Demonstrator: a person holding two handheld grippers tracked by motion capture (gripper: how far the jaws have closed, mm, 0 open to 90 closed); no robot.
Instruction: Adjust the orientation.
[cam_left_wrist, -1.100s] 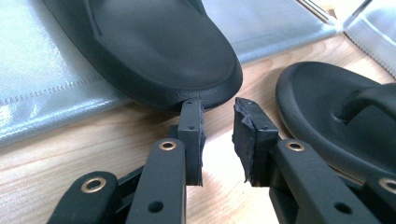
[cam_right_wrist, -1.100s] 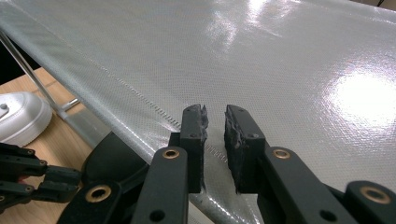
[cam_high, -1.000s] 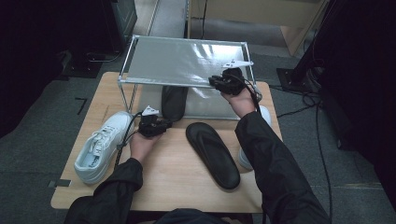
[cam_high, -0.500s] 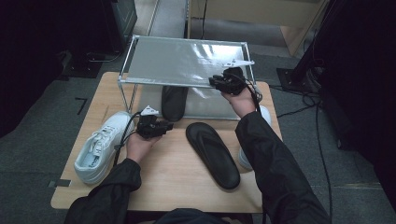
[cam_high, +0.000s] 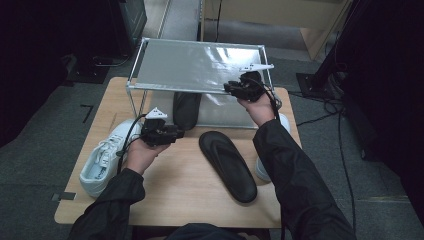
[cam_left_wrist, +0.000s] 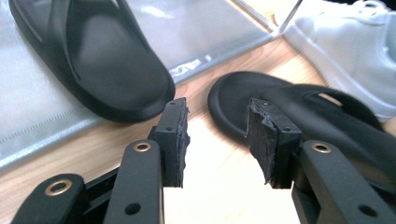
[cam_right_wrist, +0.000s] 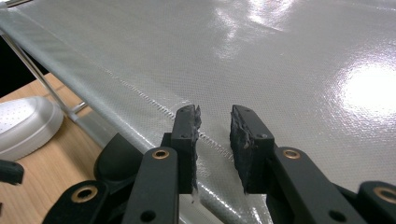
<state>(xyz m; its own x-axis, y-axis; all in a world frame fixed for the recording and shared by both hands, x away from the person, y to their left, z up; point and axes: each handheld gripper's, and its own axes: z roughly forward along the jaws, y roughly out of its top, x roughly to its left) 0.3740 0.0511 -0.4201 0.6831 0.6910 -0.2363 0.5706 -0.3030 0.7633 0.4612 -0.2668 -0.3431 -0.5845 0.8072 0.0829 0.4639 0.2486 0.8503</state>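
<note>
While the right tongs (cam_high: 231, 88) rest on the rack's top sheet (cam_high: 200, 65), slightly parted and holding nothing, the left tongs (cam_high: 179, 134), whose jaws have just been opening, hang empty before the slipper (cam_left_wrist: 93, 56) lying on the lower shelf, its mate (cam_high: 227, 165) waiting on the worktop (cam_high: 190, 195).

Black tongs (cam_high: 172, 134) with brass-ringed rivets, worn pads (cam_left_wrist: 175, 135) (edges ragged), trailing cables; glossy black jacket sleeves (cam_high: 295, 175).

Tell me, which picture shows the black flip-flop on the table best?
The high view: the whole black flip-flop lies on the wooden table, strap and sole plain. The left gripper view shows its front half up close, behind the right jaw. The right gripper view catches a dark edge under the rack, too little to tell.
</note>
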